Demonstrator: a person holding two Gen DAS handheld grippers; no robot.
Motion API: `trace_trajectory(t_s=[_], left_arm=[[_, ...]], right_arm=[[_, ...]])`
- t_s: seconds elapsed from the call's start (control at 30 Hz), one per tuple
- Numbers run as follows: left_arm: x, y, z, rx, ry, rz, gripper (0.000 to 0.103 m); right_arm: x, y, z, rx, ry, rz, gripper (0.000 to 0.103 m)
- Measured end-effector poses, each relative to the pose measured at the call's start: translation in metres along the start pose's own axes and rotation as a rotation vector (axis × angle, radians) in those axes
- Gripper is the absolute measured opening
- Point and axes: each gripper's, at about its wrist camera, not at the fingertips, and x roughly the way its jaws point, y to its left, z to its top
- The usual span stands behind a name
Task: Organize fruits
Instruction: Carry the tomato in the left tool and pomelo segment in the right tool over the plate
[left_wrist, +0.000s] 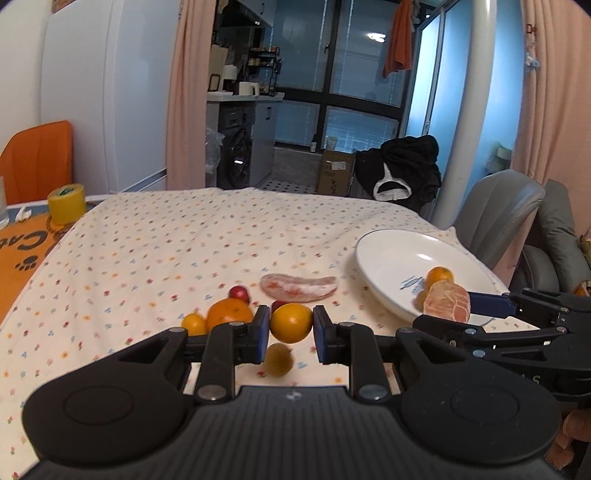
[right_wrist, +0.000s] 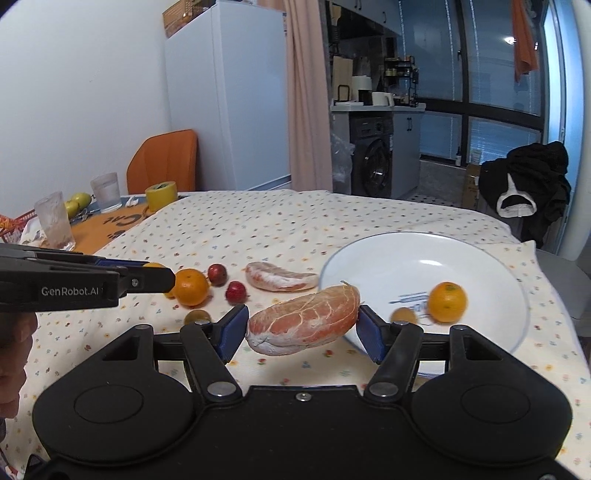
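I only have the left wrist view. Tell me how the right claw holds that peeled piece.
Observer: The right claw grips the peeled segment end to end, with one pad on each tip, beside the plate rim.
Operator: Now report any fruit beyond my left edge.
Observer: Green fruit sits by two glasses at the table's far left, off the floral cloth.
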Motion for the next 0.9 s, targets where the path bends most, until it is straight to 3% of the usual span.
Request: trace_trajectory(t_s=[0.4, 0.9], left_arm=[[0.011, -0.040, 0.014, 0.054, -0.018, -0.056, 0.023], [0.049, -0.071, 0.020, 0.090, 0.021, -0.099, 0.023]], right_arm=[[-0.019, -0.044, -0.005, 0.057, -0.028, -0.070, 0.061], [-0.008, -0.090, -0.013, 0.082, -0.005, -0.149, 0.061]])
